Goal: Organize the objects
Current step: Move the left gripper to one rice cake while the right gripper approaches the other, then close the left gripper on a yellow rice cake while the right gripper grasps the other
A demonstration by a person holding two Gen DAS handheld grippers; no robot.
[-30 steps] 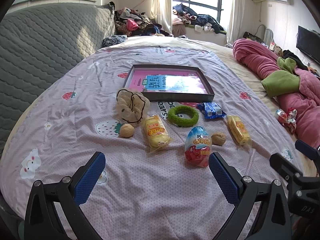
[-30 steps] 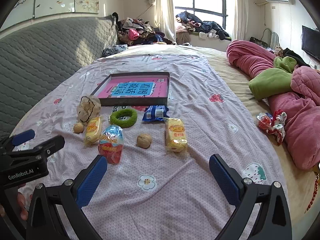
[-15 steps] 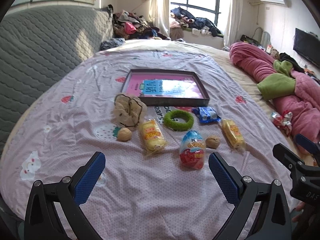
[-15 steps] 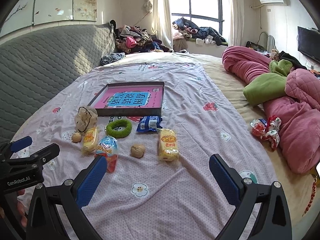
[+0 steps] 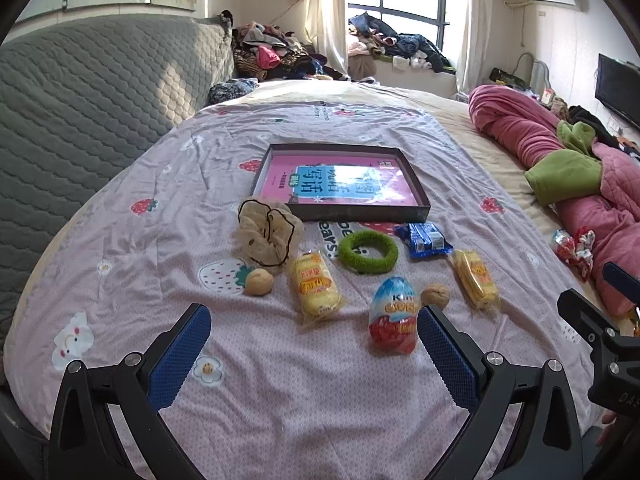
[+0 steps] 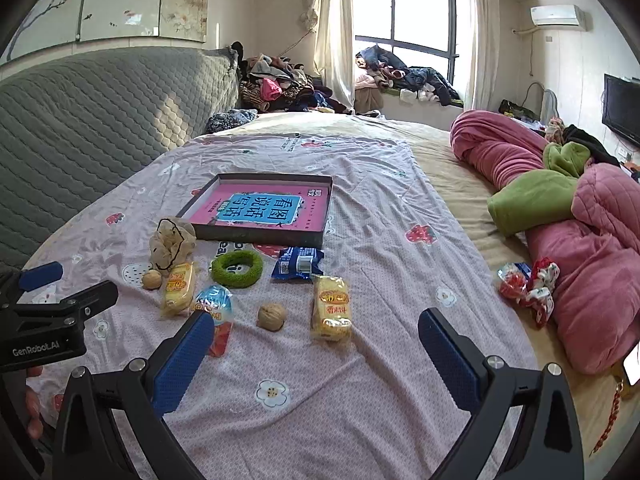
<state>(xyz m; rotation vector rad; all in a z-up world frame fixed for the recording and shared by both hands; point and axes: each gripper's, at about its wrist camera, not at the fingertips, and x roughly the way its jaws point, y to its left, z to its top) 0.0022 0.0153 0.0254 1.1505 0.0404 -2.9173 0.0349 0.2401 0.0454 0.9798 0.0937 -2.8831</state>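
Note:
On the bedspread lie a dark tray holding a pink book, a beige scrunchie, a green ring, a blue packet, two yellow cake packs, a Kinder egg and two walnuts. My left gripper is open and empty in front of them. My right gripper is open and empty, to their right.
A grey quilted headboard runs along the left. Rolled pink and green blankets lie on the right, with a red-and-white wrapper beside them. Clothes pile up by the window.
Both grippers drew back and rose slightly, then came forward again, so the objects shrank and then grew in view. Nothing on the bed moved.

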